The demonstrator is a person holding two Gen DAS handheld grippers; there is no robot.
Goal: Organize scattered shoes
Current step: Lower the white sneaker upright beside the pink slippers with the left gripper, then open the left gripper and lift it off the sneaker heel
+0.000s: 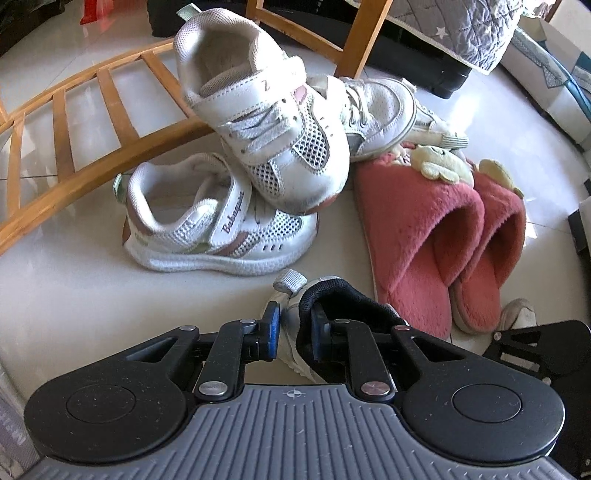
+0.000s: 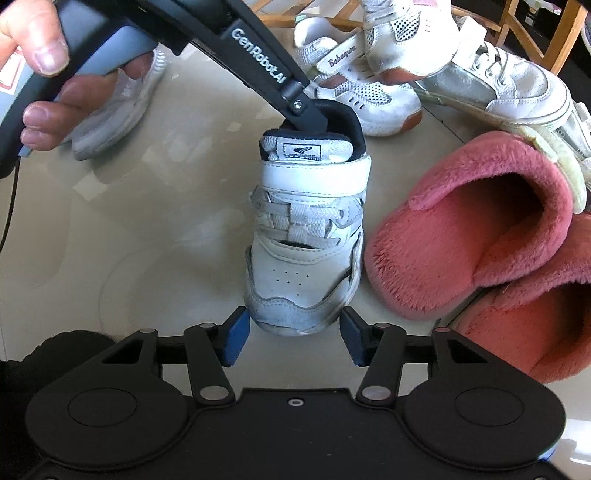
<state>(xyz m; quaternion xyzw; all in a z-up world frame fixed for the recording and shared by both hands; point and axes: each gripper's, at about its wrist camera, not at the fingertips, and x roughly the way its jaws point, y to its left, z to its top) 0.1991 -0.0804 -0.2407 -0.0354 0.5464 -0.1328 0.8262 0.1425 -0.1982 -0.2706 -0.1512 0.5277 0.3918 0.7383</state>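
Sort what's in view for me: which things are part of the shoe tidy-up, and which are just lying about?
Job:
- black-collared white sneaker, pinched at the heel collar by the left gripper
- right gripper, straddling its toe
- mesh sneakers
- lace-up sneaker
- pink slippers

Lying about:
- wooden rack
- quilted cover

Glossy tiled floor (image 2: 155, 229), fuzzy pink plush slippers (image 1: 424, 236), white mesh sneakers (image 1: 221, 229), varnished wooden rack (image 1: 74, 110)

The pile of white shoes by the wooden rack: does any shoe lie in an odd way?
Yes. One white mesh sneaker is tilted on top of its mate, its toe resting on the lower shoe, while a laced white sneaker leans partly on the pink slippers.
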